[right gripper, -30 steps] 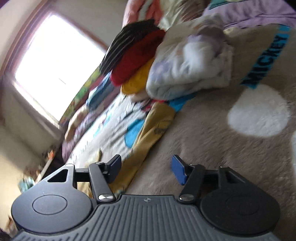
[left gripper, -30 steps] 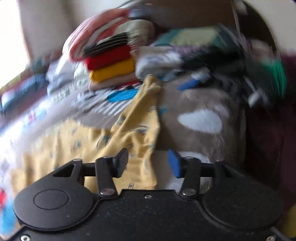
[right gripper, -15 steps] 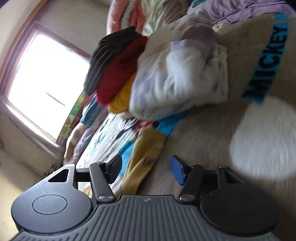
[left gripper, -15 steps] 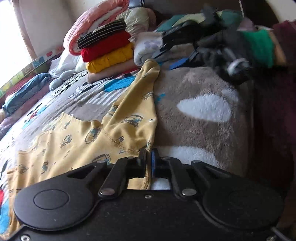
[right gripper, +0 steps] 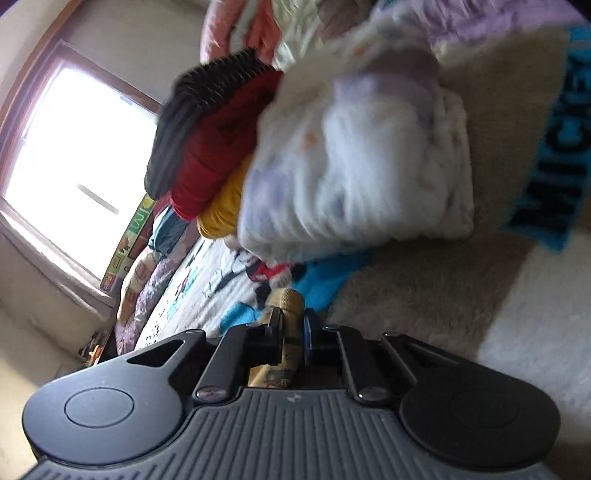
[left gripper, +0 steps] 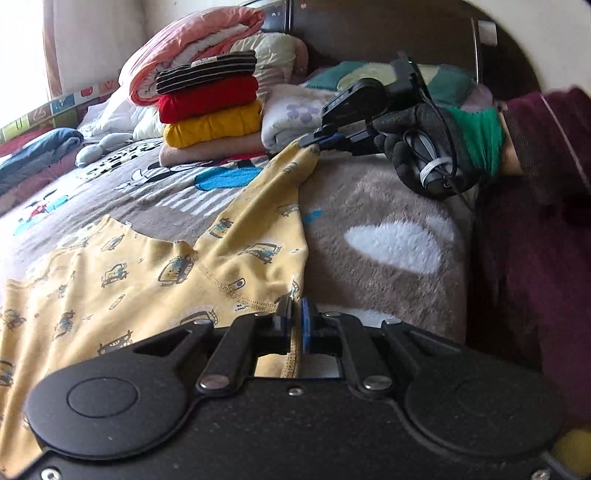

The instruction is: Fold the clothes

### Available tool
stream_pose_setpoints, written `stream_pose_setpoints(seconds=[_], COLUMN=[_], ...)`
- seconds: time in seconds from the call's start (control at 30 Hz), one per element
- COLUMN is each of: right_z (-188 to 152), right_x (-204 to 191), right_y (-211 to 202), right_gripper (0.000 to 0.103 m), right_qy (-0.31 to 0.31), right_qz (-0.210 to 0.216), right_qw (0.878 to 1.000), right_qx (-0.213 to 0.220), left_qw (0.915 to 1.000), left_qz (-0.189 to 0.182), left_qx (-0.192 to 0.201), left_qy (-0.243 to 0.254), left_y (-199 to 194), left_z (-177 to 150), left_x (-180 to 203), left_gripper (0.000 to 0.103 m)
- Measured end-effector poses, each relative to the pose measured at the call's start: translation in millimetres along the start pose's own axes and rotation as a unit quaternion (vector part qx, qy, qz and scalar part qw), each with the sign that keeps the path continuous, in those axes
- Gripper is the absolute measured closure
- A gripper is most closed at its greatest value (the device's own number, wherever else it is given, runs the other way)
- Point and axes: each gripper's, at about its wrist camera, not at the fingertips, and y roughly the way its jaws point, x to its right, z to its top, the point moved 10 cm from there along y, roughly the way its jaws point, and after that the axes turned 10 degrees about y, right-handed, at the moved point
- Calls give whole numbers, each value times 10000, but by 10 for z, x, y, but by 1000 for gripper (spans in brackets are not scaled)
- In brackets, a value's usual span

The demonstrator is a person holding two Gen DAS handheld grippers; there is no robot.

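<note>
Yellow printed garment (left gripper: 155, 273) lies spread on the bed blanket (left gripper: 388, 206), small vehicle prints all over it, stitched hem along the near edge, one long part running up and away toward the folded pile. Left gripper (left gripper: 294, 319) is clamped tight on the near hem, fabric pinched between the blue pads with the edge hanging down behind them. Right gripper (left gripper: 314, 142), seen from the left wrist view, is at the far end of that long part; in its own view the right gripper (right gripper: 291, 326) has the yellow cuff end between its pads, jaws closing on it and pressing the cloth. A gloved hand (left gripper: 424, 147) with a green cuff holds that right gripper, maroon sleeve (left gripper: 546, 147) behind it. Just beyond the far end of the garment: stack of folded clothes (left gripper: 210, 114), striped dark on top, then red, mustard yellow, pale pink at the bottom. Beside the stack on the right a folded white item with purple prints (left gripper: 291, 114), touching the blanket. Rolled pink quilt (left gripper: 184, 48) behind the stack, against the dark headboard (left gripper: 369, 29). Bright window (right gripper: 74, 162) on the left of the right wrist view; that view is motion blurred
</note>
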Motion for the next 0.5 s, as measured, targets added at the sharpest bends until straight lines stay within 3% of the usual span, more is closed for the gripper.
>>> stream_pose_setpoints(seconds=[0.13,0.33,0.5], right_z=[97,62,2], right_x=[-177,-156,-350], right_y=[-150,83,84], right_gripper=[91,91,91], right_qy=[-416,-908,-1469], right_qz=[-73,-682,-593], right_qw=[9988,9935,9874], right_qx=[259,-91,-55], left_qw=[9998,9992,9990], left_qz=[-152,-291,-357], left_qx=[58,-111,-42], left_qy=[-99,253,279], left_y=[-29,47,8], left_z=[-16,-90,-85], left_x=[-18,111,95], left_gripper=[100,100,100])
